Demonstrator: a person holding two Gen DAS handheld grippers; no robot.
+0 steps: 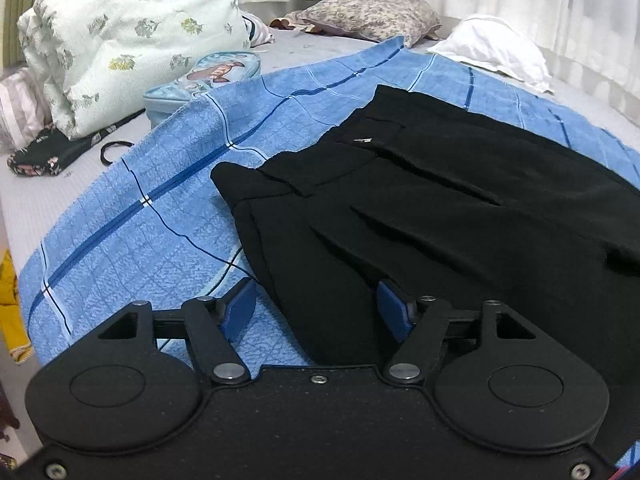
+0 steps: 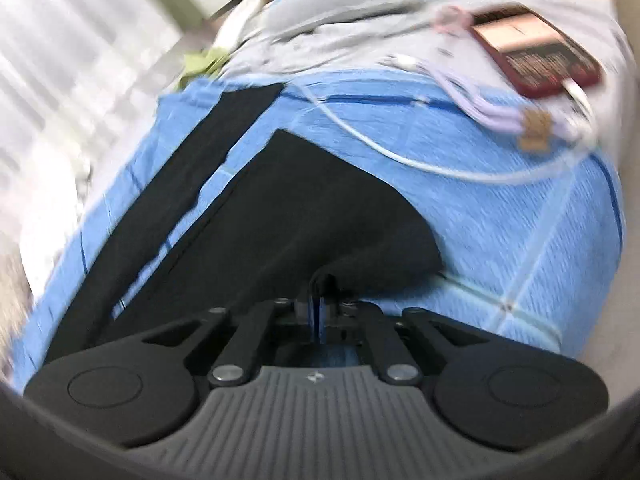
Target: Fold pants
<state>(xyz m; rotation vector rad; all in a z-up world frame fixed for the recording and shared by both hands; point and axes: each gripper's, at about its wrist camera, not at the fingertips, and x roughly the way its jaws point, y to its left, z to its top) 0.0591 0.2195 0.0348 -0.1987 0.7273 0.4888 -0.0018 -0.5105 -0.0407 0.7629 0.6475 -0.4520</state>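
The black pants point(image 1: 440, 208) lie spread on a blue checked blanket point(image 1: 132, 216) over the bed, waistband toward the pillows. The left gripper point(image 1: 316, 312) hovers at the waist edge, its fingers point(image 1: 240, 304) apart – cloth lies between them, unpressed. The right gripper point(image 2: 322, 304) has its fingers together, clamped on a fold of the pants. A dark red book point(image 2: 536, 50) carries writing – too blurred to read.

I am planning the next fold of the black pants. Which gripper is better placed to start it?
Probably the right gripper: its jaws are closed at the black pants leg edge, apparently pinching it. The left gripper is open over the waist side, holding nothing.
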